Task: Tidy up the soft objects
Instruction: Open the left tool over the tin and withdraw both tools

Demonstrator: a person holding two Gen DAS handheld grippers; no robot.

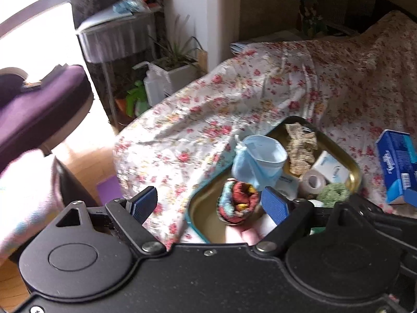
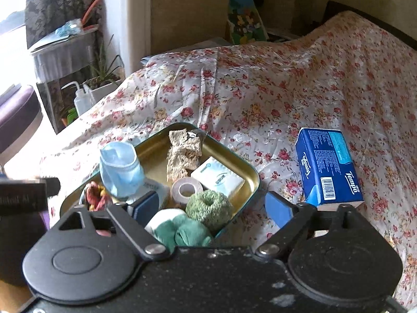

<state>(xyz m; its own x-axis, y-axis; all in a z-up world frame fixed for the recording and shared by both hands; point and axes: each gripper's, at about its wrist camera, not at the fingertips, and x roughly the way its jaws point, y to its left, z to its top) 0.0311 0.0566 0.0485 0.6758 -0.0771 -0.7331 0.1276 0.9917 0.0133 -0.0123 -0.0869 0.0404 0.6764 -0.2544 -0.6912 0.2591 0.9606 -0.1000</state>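
A gold metal tin (image 2: 254, 180) with a teal rim lies on the floral cloth and holds soft things: a blue face mask (image 2: 120, 167), a beige knit piece (image 2: 182, 154), a white tissue pack (image 2: 217, 178), a tape roll (image 2: 186, 189), a green scrunchie (image 2: 208, 207), a green-and-white sock (image 2: 179, 230) and a colourful rolled sock (image 1: 238, 202). My left gripper (image 1: 208, 204) is open and empty, just in front of the tin's left end (image 1: 198, 203). My right gripper (image 2: 211, 208) is open and empty, above the tin's near edge over the green sock.
A blue Tempo tissue box (image 2: 328, 167) lies on the cloth right of the tin, also seen in the left wrist view (image 1: 396, 167). The floral-covered table (image 2: 260, 83) stretches behind. At far left are a purple seat (image 1: 39, 104), a metal stand (image 1: 114, 36), plants and a squeeze bottle (image 2: 80, 101).
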